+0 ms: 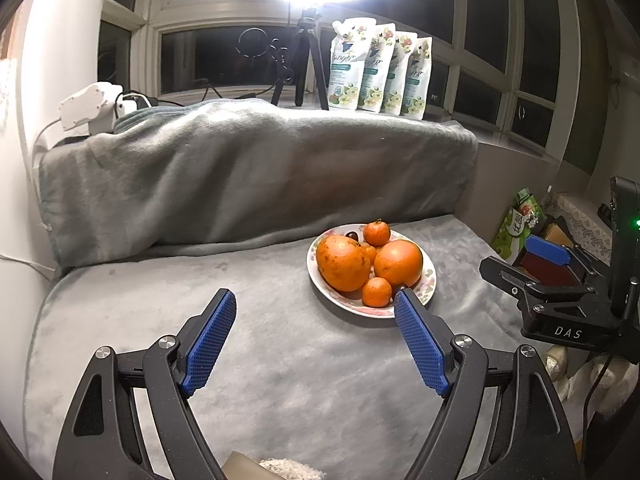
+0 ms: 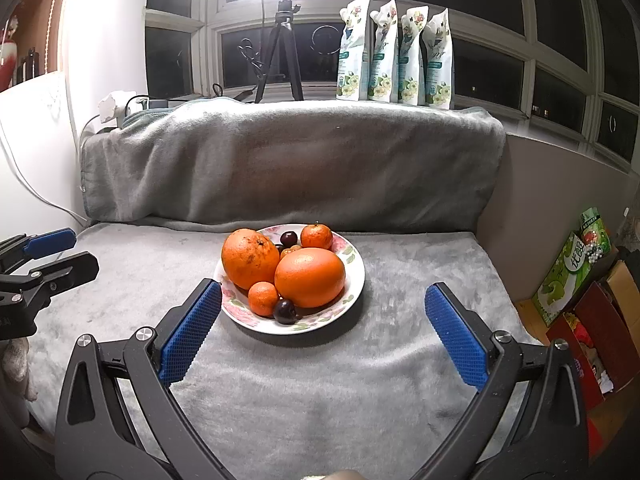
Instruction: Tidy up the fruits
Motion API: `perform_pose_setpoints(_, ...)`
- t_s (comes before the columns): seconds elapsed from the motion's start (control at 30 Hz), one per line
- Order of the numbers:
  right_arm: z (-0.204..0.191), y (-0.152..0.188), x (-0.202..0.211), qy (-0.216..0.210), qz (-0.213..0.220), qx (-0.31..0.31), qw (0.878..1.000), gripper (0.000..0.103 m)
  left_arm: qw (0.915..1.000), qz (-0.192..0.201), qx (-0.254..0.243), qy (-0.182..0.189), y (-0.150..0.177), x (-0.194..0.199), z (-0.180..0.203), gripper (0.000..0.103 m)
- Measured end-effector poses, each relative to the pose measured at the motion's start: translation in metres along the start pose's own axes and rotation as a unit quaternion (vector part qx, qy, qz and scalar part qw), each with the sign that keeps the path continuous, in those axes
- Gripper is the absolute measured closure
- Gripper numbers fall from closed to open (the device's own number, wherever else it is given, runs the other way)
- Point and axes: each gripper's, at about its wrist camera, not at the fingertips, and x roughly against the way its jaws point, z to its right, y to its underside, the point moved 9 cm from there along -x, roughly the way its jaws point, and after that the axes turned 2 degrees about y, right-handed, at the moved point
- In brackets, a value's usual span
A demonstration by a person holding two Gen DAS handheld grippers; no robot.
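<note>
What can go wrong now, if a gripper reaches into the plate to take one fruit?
1. The fruit is heaped on the plate; lifting a big orange may let a small mandarin or dark cherry roll off.
2. The plate rests on a soft grey blanket, so a push might tip it.
3. Both grippers, left and right, are open and close together; they might collide.

Fruits (image 2: 310, 276) on plate (image 2: 356, 280) on blanket (image 2: 400, 360), pouches (image 2: 396, 52) on windowsill behind.
</note>
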Motion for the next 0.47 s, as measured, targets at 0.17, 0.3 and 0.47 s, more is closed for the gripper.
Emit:
perform_pose_setpoints(0.17,-0.0007,0.0007,0.0004,0.000,0.000,0.001,1.000,0.000,1.0000,0.004,0.000,-0.002,-0.0006,0.0007,-0.0010,0.021)
perform_pose_setpoints(0.3,-0.0019,0.0016,0.0007,-0.001,0.000,0.001,1.000,0.000,0.9999,0.012,-0.002,-0.004,-0.0006,0.0039,-0.0015,0.021)
perform_pose_setpoints(0.47,-0.0012,0.0029,-0.0014,-0.001,-0.002,0.002,1.000,0.000,0.9998,0.015,-0.009,-0.007,-0.0006,0.0055,-0.0019,0.021)
